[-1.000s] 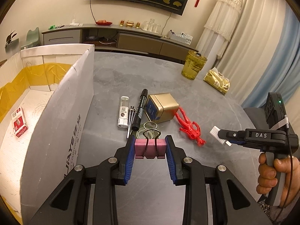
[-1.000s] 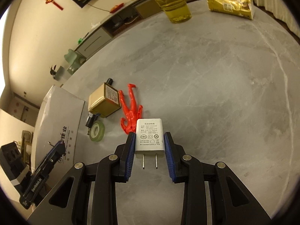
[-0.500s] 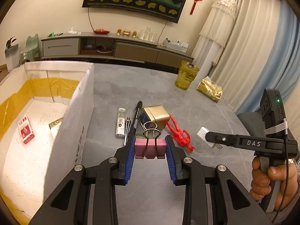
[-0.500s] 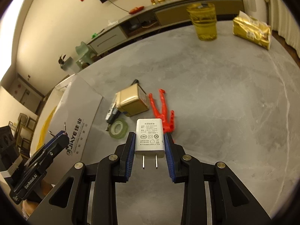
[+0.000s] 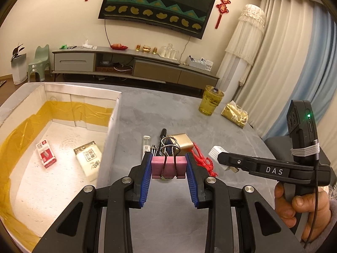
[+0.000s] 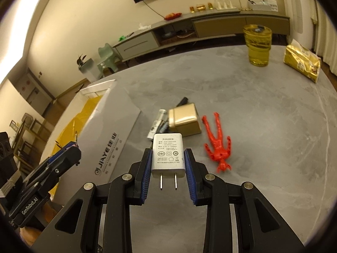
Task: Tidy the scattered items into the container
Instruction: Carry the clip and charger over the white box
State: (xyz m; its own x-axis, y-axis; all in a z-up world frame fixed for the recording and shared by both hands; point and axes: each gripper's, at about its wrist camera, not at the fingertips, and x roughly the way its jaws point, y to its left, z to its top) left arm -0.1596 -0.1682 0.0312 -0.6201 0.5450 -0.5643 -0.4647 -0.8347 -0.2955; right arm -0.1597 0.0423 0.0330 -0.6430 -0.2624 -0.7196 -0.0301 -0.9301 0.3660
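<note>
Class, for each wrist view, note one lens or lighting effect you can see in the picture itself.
Left wrist view: fisheye bends the wall hanging and curtains into curves; the pink binder clip in the left gripper stays sharp. Right wrist view: a blown-out glare fills the upper left edge; the small items beside the gold tin look blurred, while the charger label is crisp.

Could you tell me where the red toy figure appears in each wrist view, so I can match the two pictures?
Left wrist: the red toy figure is just right of centre, partly hidden behind the left gripper.
Right wrist: it lies in full view, right of centre.
Shared landmark: the gold tin, directly left of it.
</note>
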